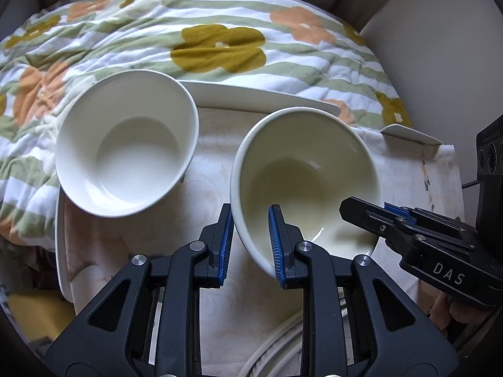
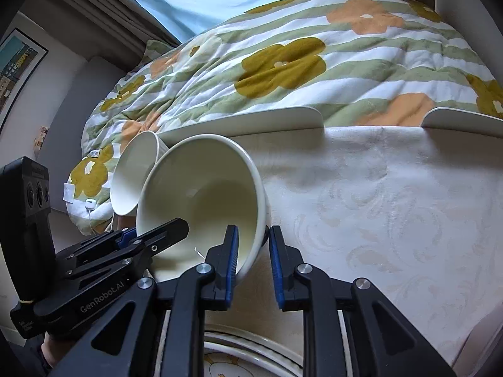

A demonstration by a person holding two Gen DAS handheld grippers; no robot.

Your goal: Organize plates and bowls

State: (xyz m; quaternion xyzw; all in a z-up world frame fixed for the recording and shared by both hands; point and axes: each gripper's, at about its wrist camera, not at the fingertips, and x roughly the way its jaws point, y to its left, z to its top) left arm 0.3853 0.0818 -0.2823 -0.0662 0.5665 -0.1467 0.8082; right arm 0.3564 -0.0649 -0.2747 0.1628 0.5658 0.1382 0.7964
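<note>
A cream bowl (image 1: 308, 169) is tilted above the tray; both grippers straddle its rim. My left gripper (image 1: 251, 245) has one finger outside and one inside the near rim. My right gripper (image 2: 253, 267) does the same on the bowl (image 2: 204, 194) from the other side, and shows in the left wrist view (image 1: 371, 216). A second white bowl (image 1: 125, 144) sits to the left, leaning on the tray's edge; it also shows in the right wrist view (image 2: 135, 176). Round plates (image 2: 251, 352) lie just below the right gripper.
A white tray with a cream patterned liner (image 2: 377, 204) rests against a bed with a flowered quilt (image 1: 220, 44). The tray's raised rim (image 2: 261, 119) stands at the far side. A wall (image 1: 456, 62) is at the right.
</note>
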